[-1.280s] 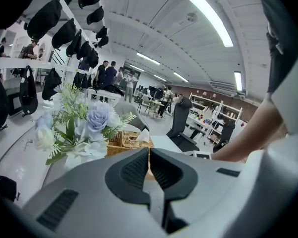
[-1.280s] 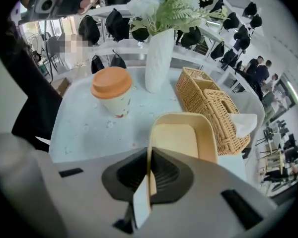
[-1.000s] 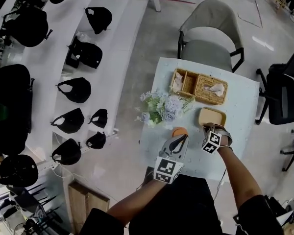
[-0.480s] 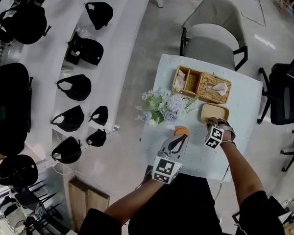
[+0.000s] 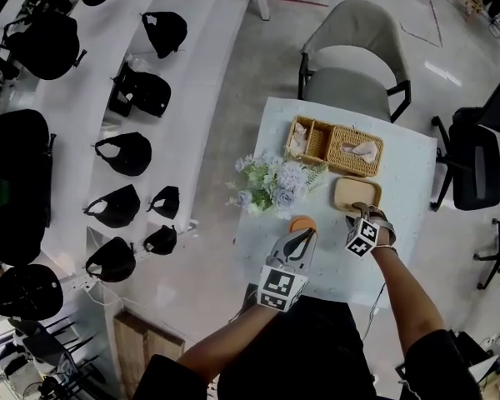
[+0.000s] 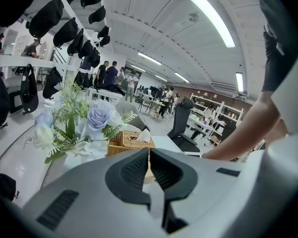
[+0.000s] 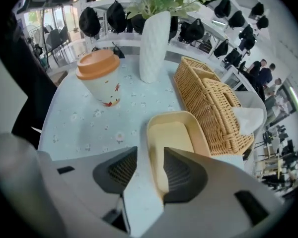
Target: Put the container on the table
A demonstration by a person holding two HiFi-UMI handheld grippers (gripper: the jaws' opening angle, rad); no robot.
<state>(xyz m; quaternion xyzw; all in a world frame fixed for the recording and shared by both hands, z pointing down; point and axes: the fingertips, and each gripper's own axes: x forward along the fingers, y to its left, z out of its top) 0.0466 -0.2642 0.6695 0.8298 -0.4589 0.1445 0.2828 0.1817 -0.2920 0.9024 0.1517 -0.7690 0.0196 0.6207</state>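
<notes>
The container (image 5: 357, 194), a shallow cream tray, rests flat on the pale flowered table (image 5: 408, 192) just in front of the wicker basket. My right gripper (image 5: 360, 217) points steeply down at its near end. In the right gripper view the container (image 7: 175, 135) has its near wall between the jaws of that gripper (image 7: 150, 152). These have just been opening and stand open, with their pads off the rim. My left gripper (image 5: 307, 233) hovers shut and empty by the orange-lidded cup (image 5: 302, 223). Its jaws (image 6: 149, 152) meet at the tips.
A white vase of flowers (image 5: 275, 182) stands left of the container, with the wicker basket (image 5: 337, 147) of tissues behind it. A grey chair (image 5: 350, 65) is at the table's far side and a black office chair (image 5: 479, 161) to the right. Shelves of black caps (image 5: 129, 152) run along the left.
The right hand has shifted only slightly and the container stays on the table by the basket. The left gripper has not moved.
</notes>
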